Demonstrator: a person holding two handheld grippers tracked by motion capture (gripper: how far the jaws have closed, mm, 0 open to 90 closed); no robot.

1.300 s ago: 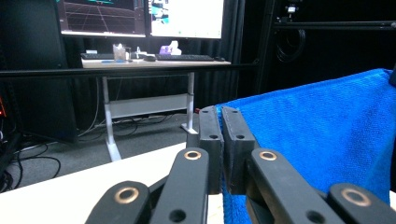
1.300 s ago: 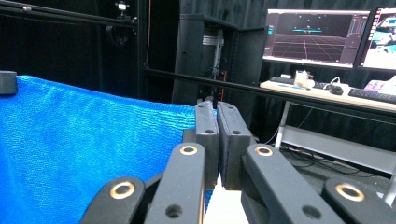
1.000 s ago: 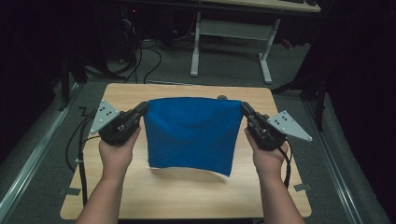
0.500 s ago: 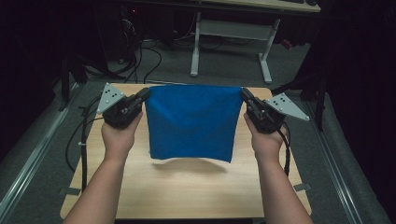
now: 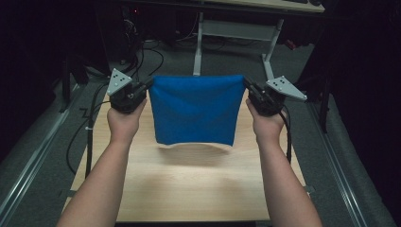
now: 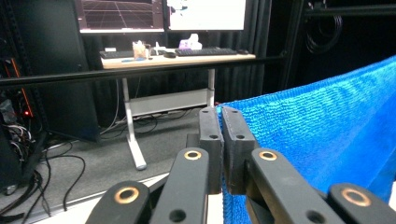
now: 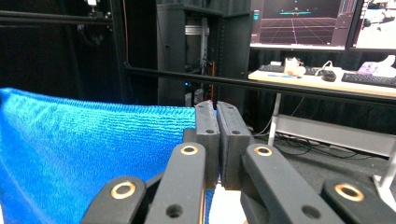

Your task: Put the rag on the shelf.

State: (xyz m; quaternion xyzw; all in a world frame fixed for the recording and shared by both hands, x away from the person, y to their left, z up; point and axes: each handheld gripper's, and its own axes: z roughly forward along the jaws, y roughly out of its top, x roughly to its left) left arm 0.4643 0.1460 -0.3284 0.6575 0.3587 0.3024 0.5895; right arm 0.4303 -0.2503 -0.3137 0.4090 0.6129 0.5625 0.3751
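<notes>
A blue cloth (image 5: 195,109) hangs stretched in the air above the far half of the wooden table (image 5: 198,189). My left gripper (image 5: 148,85) is shut on its upper left corner and my right gripper (image 5: 245,83) is shut on its upper right corner. The cloth's lower edge hangs free just above the tabletop. In the left gripper view the cloth (image 6: 322,130) spreads away to the right of the closed left gripper (image 6: 220,112). In the right gripper view the cloth (image 7: 88,149) spreads to the left of the closed right gripper (image 7: 215,107).
Beyond the table stands a white-legged desk (image 5: 236,33) with cables (image 5: 142,52) on the grey floor. In the gripper views that desk (image 6: 177,58) carries keyboards and monitors (image 7: 303,21). A dark bar (image 7: 280,86) crosses in front of it.
Both hands have carried the cloth away from the person and slightly up. Its lower edge has lifted off the table and now hangs free.
</notes>
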